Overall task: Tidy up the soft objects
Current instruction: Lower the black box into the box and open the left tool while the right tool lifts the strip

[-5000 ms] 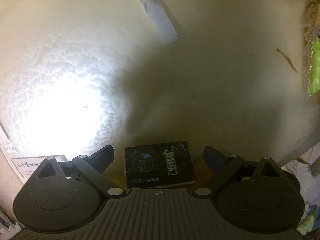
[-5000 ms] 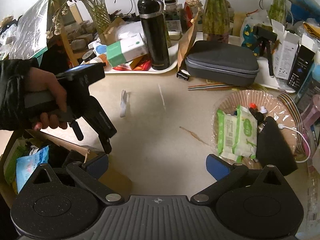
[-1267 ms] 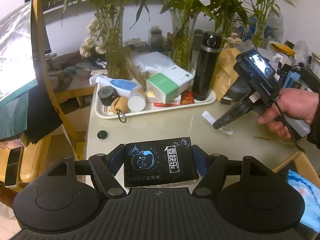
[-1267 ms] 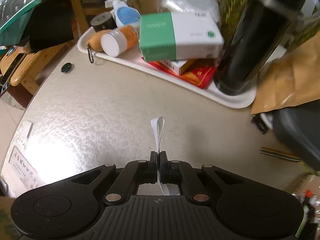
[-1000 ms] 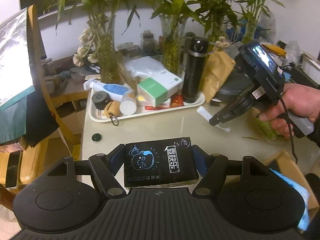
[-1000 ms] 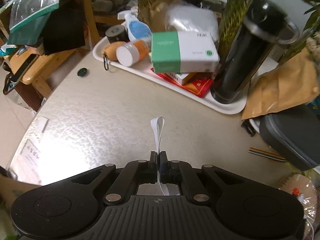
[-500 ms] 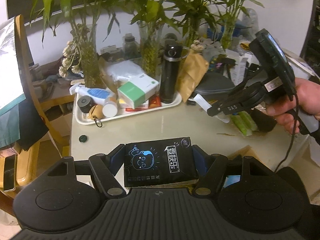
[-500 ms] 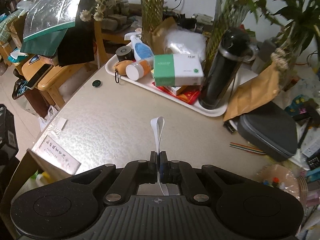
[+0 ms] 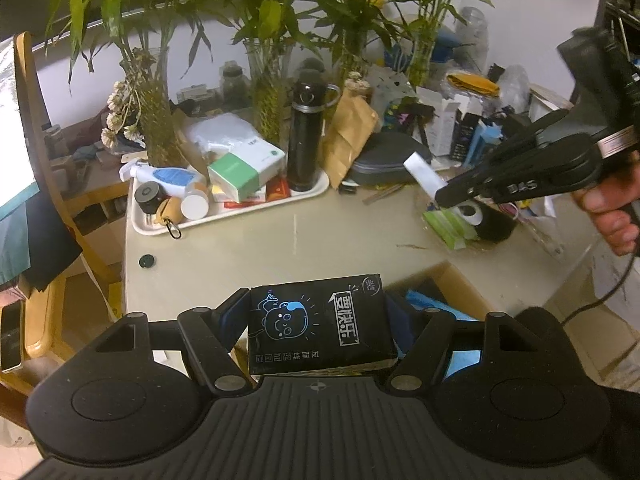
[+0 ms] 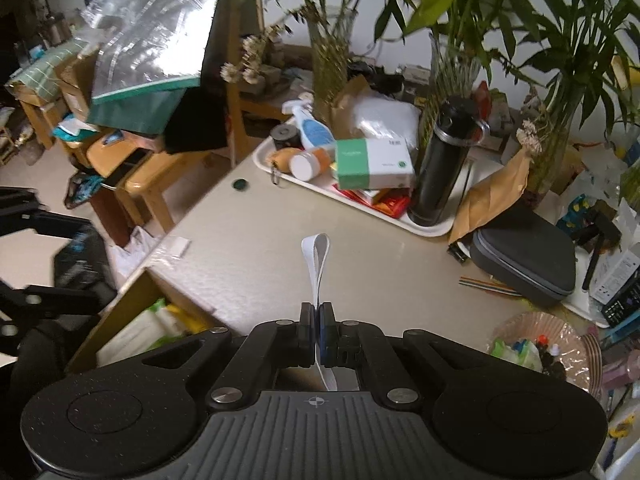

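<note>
The beige table (image 9: 248,256) is crowded with plants. Above it, the left gripper (image 9: 316,320) squeezes a black tissue pack (image 9: 318,326). The right gripper (image 10: 317,320) pinches a folded white strip (image 10: 316,256).

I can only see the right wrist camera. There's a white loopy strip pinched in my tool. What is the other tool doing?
Observer: The left tool is shut on a black tissue pack with a blue cartoon face.
Operator: Is there anything under that pack?
Observer: Yes, a cardboard box stands open against the table's edge, with something blue inside.
Operator: Can you see my tool from there?
Observer: Yes, the right tool is up above a dish of green wipe packs, and the white strip sticks up out of its tip.
</note>
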### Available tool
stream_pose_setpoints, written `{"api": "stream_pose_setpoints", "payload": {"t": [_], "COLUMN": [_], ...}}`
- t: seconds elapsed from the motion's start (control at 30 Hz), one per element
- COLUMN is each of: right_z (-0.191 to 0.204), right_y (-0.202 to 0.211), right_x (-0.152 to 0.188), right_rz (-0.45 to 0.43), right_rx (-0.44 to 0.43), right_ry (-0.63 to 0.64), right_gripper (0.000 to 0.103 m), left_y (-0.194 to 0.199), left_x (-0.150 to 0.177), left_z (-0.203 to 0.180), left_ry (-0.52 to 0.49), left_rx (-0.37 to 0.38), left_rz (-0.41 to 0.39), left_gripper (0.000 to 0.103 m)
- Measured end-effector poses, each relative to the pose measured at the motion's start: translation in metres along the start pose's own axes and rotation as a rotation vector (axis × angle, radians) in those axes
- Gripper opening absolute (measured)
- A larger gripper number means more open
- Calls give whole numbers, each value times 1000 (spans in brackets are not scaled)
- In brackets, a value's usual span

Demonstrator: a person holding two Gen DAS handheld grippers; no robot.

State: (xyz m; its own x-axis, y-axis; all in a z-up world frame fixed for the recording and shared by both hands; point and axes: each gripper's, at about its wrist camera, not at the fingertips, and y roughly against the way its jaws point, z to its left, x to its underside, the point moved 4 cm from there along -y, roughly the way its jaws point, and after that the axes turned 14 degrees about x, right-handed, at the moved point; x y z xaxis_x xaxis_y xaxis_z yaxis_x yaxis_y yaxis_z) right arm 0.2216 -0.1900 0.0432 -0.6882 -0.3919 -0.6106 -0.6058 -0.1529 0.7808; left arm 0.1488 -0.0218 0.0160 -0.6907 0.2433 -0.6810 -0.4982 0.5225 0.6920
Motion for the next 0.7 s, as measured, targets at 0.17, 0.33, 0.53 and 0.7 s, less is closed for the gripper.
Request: {"api": "stream_pose_setpoints", "payload": {"t": [0.17, 0.33, 0.53, 0.7], "right_z": [7, 16, 24, 30], "right_y": [28, 43, 41, 22], "right_x": [15, 31, 53, 68], "right_rz": [-13, -8, 32, 81], "right_rx": [-56, -135, -241, -289], "right_ry": [-19, -72, -178, -246], "right_gripper": [5, 5, 5, 5], "left_y": [0, -4, -16, -26], "left_x": [10, 20, 34, 48], "left_z": [-11, -16, -17, -17], "left_ry": [-15, 1, 42, 54], "left_rx": [10, 33, 83, 152], "left_rz": [30, 54, 73, 71], "left_gripper": [69, 69, 69, 70]}}
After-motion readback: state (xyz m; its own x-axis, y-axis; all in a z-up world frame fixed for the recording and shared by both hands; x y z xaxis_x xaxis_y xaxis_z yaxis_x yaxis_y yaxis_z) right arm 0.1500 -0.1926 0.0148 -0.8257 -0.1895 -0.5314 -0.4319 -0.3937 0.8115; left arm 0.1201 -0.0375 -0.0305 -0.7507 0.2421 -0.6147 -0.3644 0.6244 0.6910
